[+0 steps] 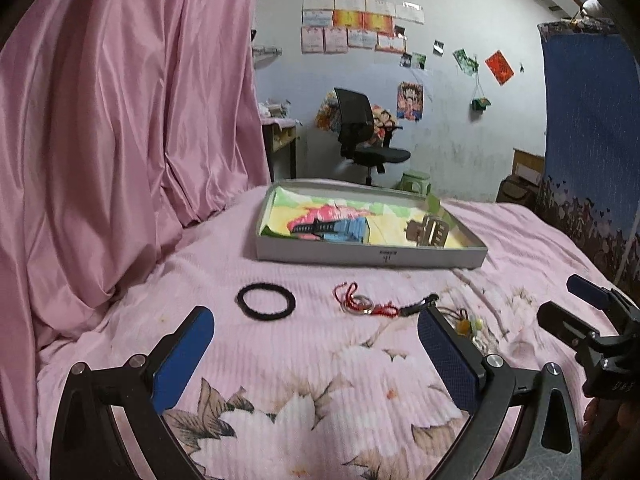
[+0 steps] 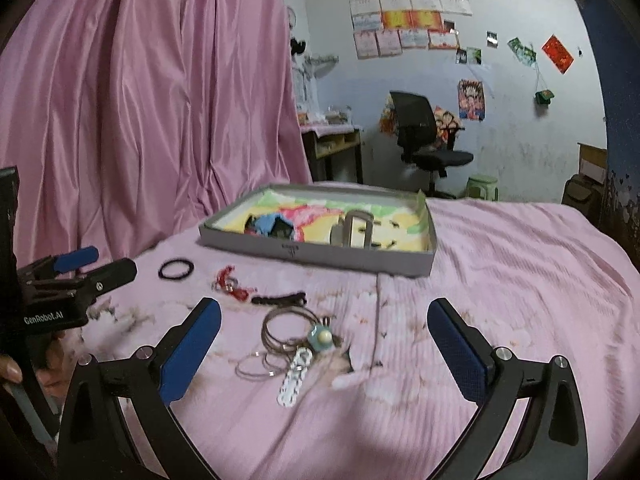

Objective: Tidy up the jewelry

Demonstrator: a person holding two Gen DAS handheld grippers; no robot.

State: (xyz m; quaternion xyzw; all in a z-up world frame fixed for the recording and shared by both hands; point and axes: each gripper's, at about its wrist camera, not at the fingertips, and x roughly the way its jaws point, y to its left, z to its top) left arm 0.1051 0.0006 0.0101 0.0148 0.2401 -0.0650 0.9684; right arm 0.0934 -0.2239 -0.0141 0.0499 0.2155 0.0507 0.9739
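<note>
On the pink bedspread lie a black hair tie (image 1: 266, 300), a red cord bracelet with metal rings (image 1: 362, 304), a black braided cord (image 2: 279, 300), and a pile of thin metal bangles (image 2: 280, 330) with a round pale bead charm (image 2: 323, 338) and a white hair clip (image 2: 294, 378). Behind them stands a shallow grey box (image 1: 372, 258) with colourful lining, holding a beige claw clip (image 1: 430, 232) and a black-and-blue item (image 1: 320, 229). My left gripper (image 1: 316, 344) is open, just short of the hair tie and red bracelet. My right gripper (image 2: 324, 340) is open around the bangle pile.
A pink curtain (image 1: 120, 120) hangs along the left of the bed. Beyond the bed are a black office chair (image 1: 364, 132), a green stool (image 1: 416, 182), a desk (image 1: 280, 140) and a wall with posters. A blue hanging cloth (image 1: 588, 128) is at right.
</note>
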